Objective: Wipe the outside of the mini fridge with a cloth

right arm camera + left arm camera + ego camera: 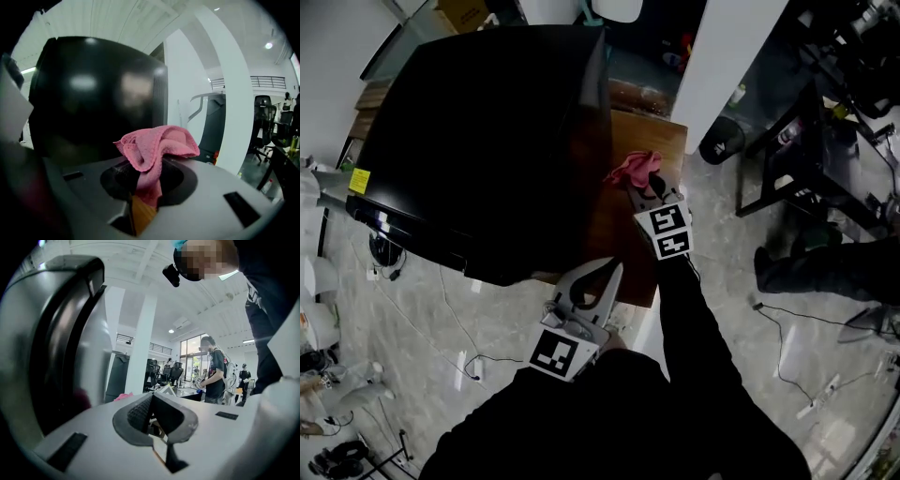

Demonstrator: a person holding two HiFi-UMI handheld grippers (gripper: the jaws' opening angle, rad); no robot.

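Observation:
A black mini fridge (478, 141) stands on a wooden table (623, 253), its glossy side filling the right gripper view (93, 98). My right gripper (649, 192) is shut on a pink cloth (633, 169), held just right of the fridge's side wall, and the cloth (157, 147) bunches up above the jaws. My left gripper (598, 278) hovers lower, near the fridge's front corner, its jaws shut with nothing between them. In the left gripper view the fridge's door edge (70, 338) rises at left and a bit of the cloth (123, 396) peeks over the gripper (151, 416).
A white pillar (722, 66) stands behind the table. A black desk frame (797, 159) and cables lie at right. A person's dark leg (825, 267) rests on the floor at right. People (215, 373) stand farther off in the room.

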